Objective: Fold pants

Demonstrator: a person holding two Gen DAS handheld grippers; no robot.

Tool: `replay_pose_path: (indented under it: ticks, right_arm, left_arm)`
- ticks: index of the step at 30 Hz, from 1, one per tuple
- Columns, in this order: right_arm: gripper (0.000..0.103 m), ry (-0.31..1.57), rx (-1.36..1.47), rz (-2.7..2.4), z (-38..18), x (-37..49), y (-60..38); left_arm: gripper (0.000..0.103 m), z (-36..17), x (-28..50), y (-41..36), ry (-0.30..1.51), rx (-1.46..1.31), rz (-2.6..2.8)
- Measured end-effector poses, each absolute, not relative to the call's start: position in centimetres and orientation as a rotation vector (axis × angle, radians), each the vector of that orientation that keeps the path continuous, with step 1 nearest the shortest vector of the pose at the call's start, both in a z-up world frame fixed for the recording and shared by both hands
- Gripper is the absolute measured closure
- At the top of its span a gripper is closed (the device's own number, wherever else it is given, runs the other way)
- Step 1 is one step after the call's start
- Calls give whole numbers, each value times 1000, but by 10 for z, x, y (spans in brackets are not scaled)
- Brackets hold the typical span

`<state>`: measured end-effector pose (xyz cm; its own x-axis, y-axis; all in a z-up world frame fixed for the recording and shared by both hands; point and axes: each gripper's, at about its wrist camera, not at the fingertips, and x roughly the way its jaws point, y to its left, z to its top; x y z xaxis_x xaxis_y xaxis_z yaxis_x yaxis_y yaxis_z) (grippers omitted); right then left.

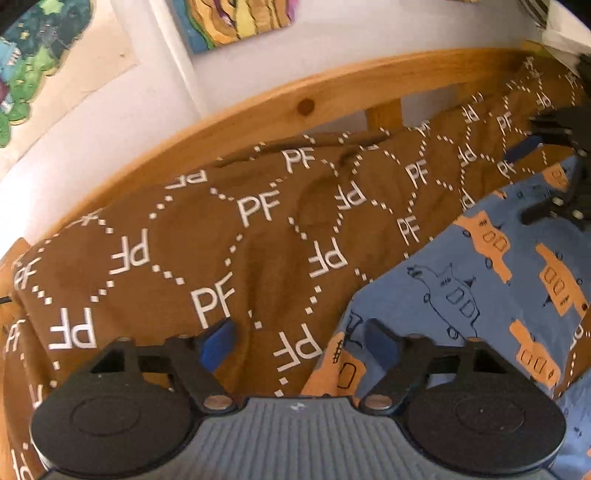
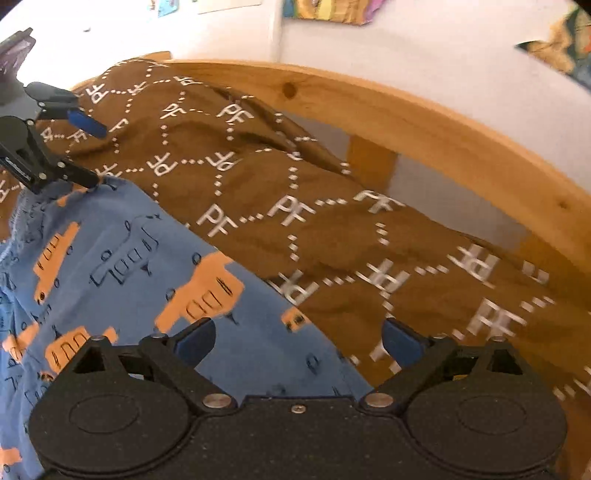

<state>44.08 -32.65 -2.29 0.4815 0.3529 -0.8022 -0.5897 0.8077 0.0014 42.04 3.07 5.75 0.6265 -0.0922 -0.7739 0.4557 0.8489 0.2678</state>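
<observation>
The blue pants, printed with orange and outlined trucks, are lying spread on a brown blanket that is carrying a repeating white letter pattern and dotted diamonds. The blanket is covering a bed, and it is bunching up against the curved wooden bed rail that is running along the far side. In the left wrist view the pants are sitting to the right of the blanket's bare stretch, their edge lying just under the left claw; that claw is standing open, its blue pads apart with cloth below them but nothing pinched. In the right wrist view the pants are filling the lower left, and the right claw is hovering over their edge where blue cloth meets brown, also standing wide open and gripping nothing. Each claw is showing at the edge of the other's view, near the pants. Behind the rail a white wall is carrying colourful pictures.
</observation>
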Motion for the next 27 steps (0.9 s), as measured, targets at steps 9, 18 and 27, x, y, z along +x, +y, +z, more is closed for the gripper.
replay_pose_path:
  ticks: [9, 18, 27]
  right_arm:
    - [54, 1001, -294, 715, -51, 472, -305]
    - [102, 943, -330, 659, -37, 452, -298]
    - [102, 671, -353, 521, 16, 348, -292]
  left_arm:
    - [96, 46, 411, 17, 881, 604, -392]
    - [103, 61, 390, 16, 786, 586, -347]
    - [103, 83, 319, 20, 599, 636, -364]
